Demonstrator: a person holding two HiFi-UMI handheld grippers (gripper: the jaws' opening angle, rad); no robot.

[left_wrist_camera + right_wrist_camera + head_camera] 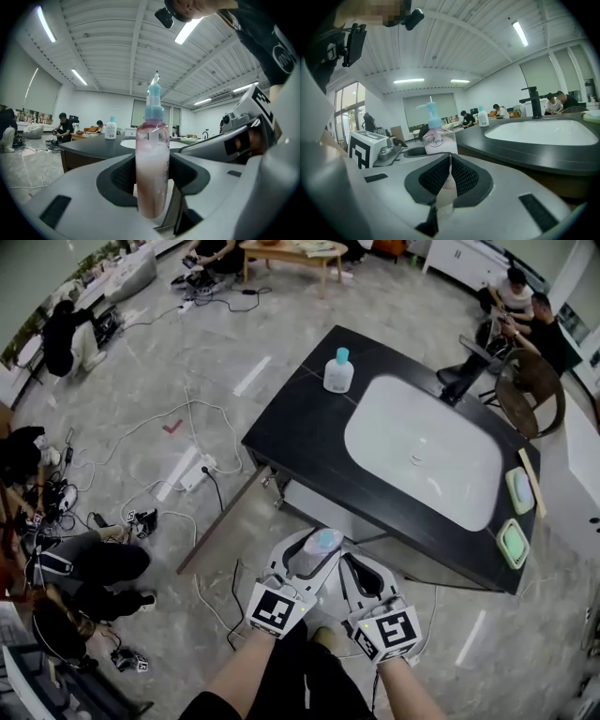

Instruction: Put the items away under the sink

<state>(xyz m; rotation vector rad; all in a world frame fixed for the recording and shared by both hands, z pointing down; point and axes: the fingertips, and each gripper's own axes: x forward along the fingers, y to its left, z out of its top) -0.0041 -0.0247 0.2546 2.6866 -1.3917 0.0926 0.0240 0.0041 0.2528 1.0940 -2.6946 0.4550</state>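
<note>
The left tongs [152,180] are clamped on an upright pump bottle [152,154] of pinkish liquid, held in front of the dark counter [300,427]. The right tongs [449,183], just beside them, are pressed together on nothing. A blue-capped bottle [338,371] stands on the counter beside the white sink [422,451].

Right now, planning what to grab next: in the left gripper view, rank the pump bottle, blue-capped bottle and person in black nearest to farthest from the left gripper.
1. Pump bottle: held in the left gripper, centre.
2. Blue-capped bottle: on the counter, left.
3. Person in black: far left, beyond the counter.
</note>
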